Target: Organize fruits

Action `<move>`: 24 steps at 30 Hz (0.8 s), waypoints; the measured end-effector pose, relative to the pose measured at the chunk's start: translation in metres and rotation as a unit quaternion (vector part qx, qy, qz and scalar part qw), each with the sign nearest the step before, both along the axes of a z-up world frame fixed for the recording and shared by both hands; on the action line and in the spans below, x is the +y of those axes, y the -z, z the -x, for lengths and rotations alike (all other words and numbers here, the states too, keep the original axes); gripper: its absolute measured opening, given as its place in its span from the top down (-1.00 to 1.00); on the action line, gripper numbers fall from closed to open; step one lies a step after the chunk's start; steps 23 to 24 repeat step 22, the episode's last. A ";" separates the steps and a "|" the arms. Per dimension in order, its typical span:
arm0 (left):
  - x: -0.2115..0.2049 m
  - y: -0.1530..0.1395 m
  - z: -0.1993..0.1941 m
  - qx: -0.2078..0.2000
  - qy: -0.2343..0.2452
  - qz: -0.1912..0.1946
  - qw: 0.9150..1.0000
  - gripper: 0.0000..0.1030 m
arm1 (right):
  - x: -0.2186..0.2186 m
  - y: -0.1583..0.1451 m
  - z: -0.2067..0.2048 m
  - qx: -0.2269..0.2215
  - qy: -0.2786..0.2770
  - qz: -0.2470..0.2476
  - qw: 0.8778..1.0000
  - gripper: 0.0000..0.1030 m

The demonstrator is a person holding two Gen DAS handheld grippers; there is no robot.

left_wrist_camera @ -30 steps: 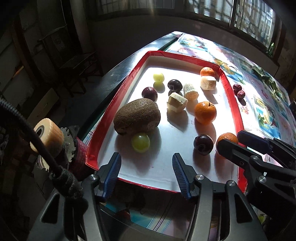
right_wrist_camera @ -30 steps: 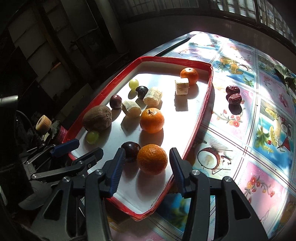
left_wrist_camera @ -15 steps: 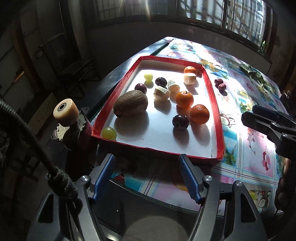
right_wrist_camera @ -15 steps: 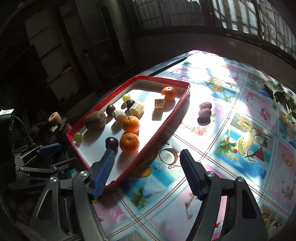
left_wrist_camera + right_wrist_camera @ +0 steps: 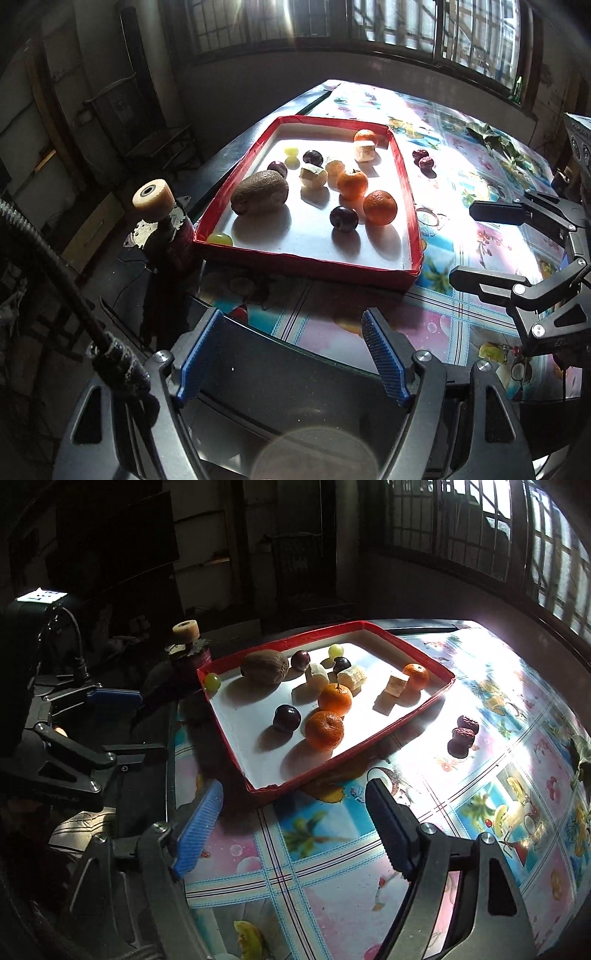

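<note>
The left tongs (image 5: 291,354) hang wide open and hold nothing, poised over the near edge of the tabletop (image 5: 480,236), short of the tray. The right tongs (image 5: 291,830) are likewise spread wide and empty, above the patterned cloth just beside the tray's near corner.

Beyond them sits the red tray (image 5: 303,260) with a white floor, and all but two of the fruits lie inside it. Nearest the tongs are a dark plum (image 5: 344,218) and an orange (image 5: 380,207), close together but apart. A second orange (image 5: 352,182) sits just behind them. Toward the tray's left side lies a large brown kiwi (image 5: 259,192), and a green grape (image 5: 219,239) rests in the near left corner against the wall. Further back are pale banana pieces (image 5: 313,175), two more dark plums (image 5: 313,157), another green grape (image 5: 291,151), and at the far end a third orange (image 5: 365,136) touching a banana chunk (image 5: 364,151).

Outside the tray, on the cloth to its right, two red dates (image 5: 423,158) lie side by side.
</note>
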State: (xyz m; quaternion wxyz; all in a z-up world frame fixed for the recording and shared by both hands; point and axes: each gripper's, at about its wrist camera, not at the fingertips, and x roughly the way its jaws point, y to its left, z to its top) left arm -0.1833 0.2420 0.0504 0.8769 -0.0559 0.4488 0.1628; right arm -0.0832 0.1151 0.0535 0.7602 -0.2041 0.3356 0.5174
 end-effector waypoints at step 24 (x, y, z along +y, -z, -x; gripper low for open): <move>0.001 -0.011 0.007 -0.014 -0.010 -0.002 1.000 -0.49 | 0.001 0.005 0.008 -0.003 -0.026 0.011 1.000 -0.56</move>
